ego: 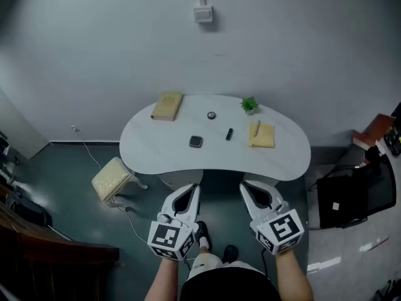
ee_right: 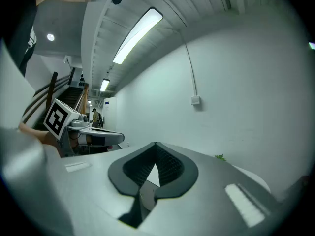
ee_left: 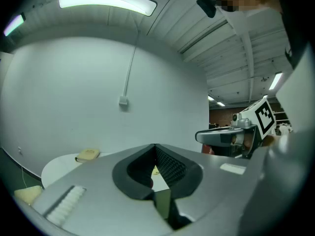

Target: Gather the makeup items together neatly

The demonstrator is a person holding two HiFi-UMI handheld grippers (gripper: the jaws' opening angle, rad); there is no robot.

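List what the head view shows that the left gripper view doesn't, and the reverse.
Head view only: the dark square compact, small round item, dark tube and green plant on the white table. Left gripper view only: the ceiling light strip and the ribbed inside of the shut left tongs. Both: the white table, tan pouch, wall box and right tongs.

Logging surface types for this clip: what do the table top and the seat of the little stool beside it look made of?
The table top is smooth, plain white and matte, with no grain showing, so it is probably laminate or painted board. The stool seat is pale yellow, nubbly and soft-looking, so it is likely a fabric or fleece cushion. Its legs look white, and their material is unclear.
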